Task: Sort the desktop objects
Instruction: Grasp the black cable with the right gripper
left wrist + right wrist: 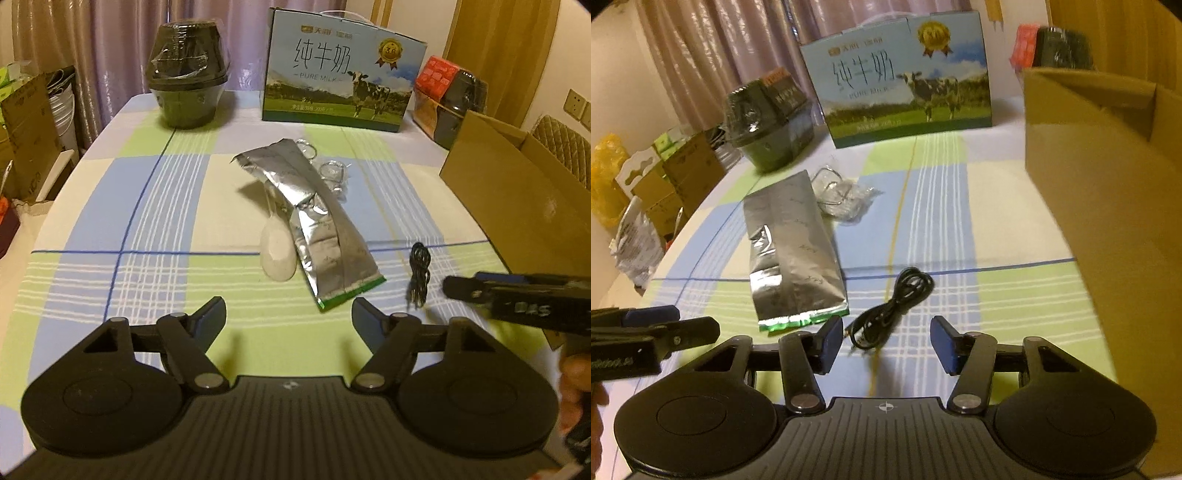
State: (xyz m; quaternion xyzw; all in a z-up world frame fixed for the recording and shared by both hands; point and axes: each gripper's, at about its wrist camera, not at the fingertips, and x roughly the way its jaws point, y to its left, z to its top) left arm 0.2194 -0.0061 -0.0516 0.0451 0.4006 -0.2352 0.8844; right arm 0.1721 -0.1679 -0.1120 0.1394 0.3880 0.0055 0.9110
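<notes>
Checked cloth in green, blue and cream covers the bench (pixel 155 206), with curtains behind, and I read the layout as loose clutter mid-frame and a cardboard box (pixel 1089 192) at the right edge to sort it into.

Nearest in my left wrist view, the left gripper (pixel 288 319) hangs with its jaws apart and nothing between them, lined up on the green-edged end of the foil pouch (pixel 325 236) just above centre. In my right wrist view the right gripper (pixel 886 343) also has its jaws apart, and the plug end of the coiled black cable (pixel 890 310) lies between the tips, not pinched. My guess is that each tool is taking its own item.

A white spoon (pixel 277 254) shows only on the left view, tucked against the pouch; the right view hides it. The clear bag with metal rings (pixel 842 195) reads better on the right.

Farthest, at the top: wrapped dark bowls (pixel 188 85) on the left and a milk carton box (pixel 340 77) in the centre, seemingly parked out of the way.
</notes>
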